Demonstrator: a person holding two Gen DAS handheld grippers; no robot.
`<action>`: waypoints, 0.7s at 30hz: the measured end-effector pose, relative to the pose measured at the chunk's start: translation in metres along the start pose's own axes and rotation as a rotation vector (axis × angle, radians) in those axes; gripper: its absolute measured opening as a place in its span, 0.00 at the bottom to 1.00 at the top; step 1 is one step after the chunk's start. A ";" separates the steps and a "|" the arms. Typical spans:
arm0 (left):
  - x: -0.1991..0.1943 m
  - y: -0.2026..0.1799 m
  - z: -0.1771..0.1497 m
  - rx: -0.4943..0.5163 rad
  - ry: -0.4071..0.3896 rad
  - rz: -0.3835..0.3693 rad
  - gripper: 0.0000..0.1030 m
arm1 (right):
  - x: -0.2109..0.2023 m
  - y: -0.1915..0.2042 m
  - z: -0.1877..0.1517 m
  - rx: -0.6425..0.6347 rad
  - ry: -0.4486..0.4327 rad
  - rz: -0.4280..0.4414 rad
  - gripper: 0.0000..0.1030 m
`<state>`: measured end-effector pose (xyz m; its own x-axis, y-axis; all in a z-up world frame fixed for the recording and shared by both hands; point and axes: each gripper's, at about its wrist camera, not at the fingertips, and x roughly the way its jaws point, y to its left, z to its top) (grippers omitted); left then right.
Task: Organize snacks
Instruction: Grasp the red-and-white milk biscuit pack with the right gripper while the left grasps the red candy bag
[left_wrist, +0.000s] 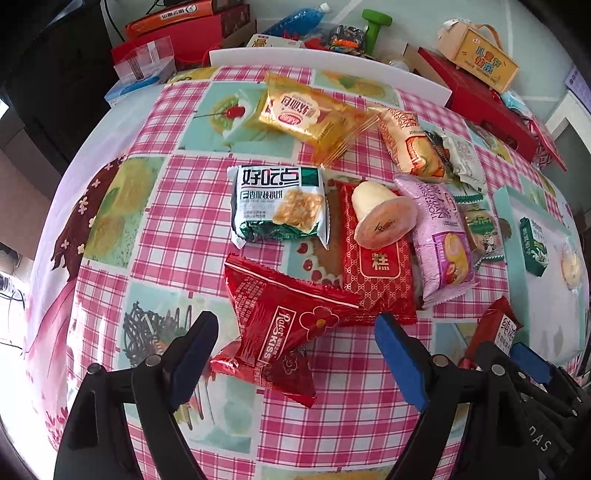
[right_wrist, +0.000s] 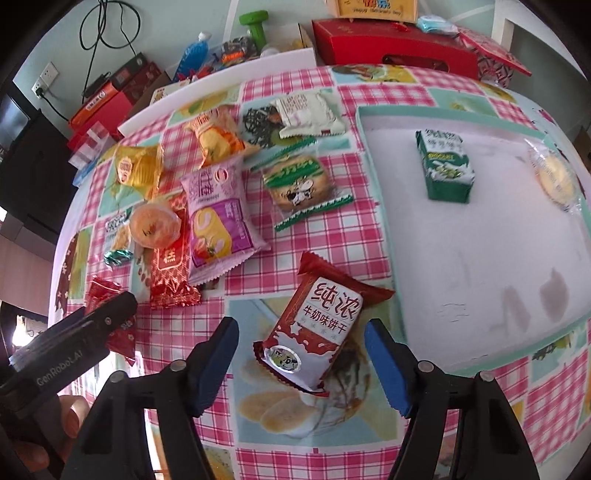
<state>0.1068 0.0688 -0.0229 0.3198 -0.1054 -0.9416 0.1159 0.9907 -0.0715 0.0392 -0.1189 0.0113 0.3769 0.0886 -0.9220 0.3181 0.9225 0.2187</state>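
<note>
My left gripper (left_wrist: 295, 354) is open, its jaws on either side of a red KISS snack packet (left_wrist: 284, 328) lying on the checked tablecloth. My right gripper (right_wrist: 301, 360) is open around a red and white milk biscuit packet (right_wrist: 317, 332), not touching it. A shallow teal-rimmed tray (right_wrist: 373, 155) at the right holds a green biscuit box (right_wrist: 445, 170) and a clear-wrapped yellow cake (right_wrist: 554, 177). Loose snacks lie beyond: a green and white walnut cookie pack (left_wrist: 280, 205), a jelly cup (left_wrist: 384, 214) on a red cake packet (left_wrist: 376, 269), a purple roll packet (right_wrist: 218, 218) and a gold packet (left_wrist: 306, 114).
A white board (left_wrist: 325, 61) edges the table's far side. Behind it stand red gift boxes (right_wrist: 391, 44), a green dumbbell (right_wrist: 255, 22), a blue bottle (right_wrist: 192, 55) and a yellow carton (left_wrist: 484, 61). The left gripper's body (right_wrist: 70, 347) shows at lower left in the right wrist view.
</note>
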 end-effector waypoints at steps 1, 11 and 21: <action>0.002 -0.001 0.000 0.000 0.004 -0.002 0.79 | 0.003 0.000 0.000 0.001 0.002 -0.006 0.72; 0.012 -0.009 -0.002 0.023 0.017 0.022 0.48 | 0.020 0.002 -0.004 0.005 -0.040 -0.044 0.49; 0.010 -0.012 0.003 0.021 -0.002 0.047 0.39 | 0.011 -0.004 -0.002 0.026 -0.078 -0.030 0.41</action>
<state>0.1112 0.0559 -0.0306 0.3277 -0.0588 -0.9430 0.1201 0.9926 -0.0202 0.0405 -0.1213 0.0000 0.4336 0.0304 -0.9006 0.3521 0.9143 0.2003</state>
